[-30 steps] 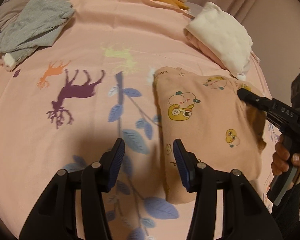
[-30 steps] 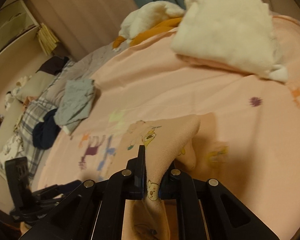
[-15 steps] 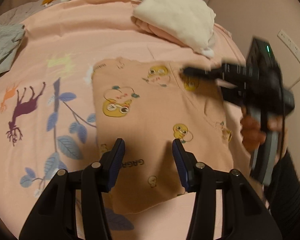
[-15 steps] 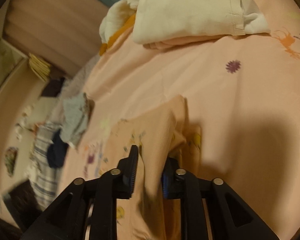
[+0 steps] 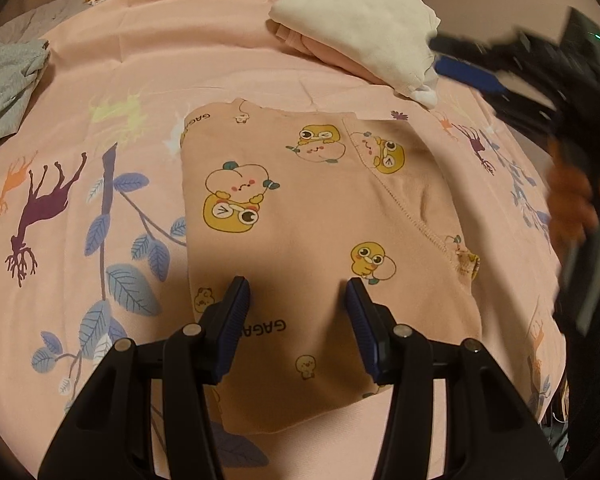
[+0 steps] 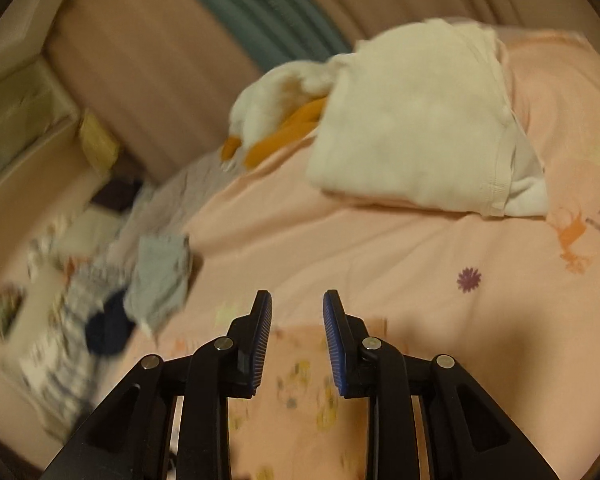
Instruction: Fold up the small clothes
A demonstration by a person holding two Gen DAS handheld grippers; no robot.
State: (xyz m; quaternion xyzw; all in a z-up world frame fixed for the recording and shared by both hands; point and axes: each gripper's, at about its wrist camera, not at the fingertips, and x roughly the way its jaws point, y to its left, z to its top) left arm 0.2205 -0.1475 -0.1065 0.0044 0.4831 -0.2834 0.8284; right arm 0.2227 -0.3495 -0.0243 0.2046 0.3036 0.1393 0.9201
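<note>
Garment, peach with cartoon print, lies folded flat on bed ahead of and beneath left gripper, fingers spread and empty; right gripper likewise parted, empty; risk: snagging only top layer would undo fold.

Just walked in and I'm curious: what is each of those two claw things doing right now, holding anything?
Left gripper: open, empty, over the peach printed garment.
Right gripper: open, holding nothing.
</note>
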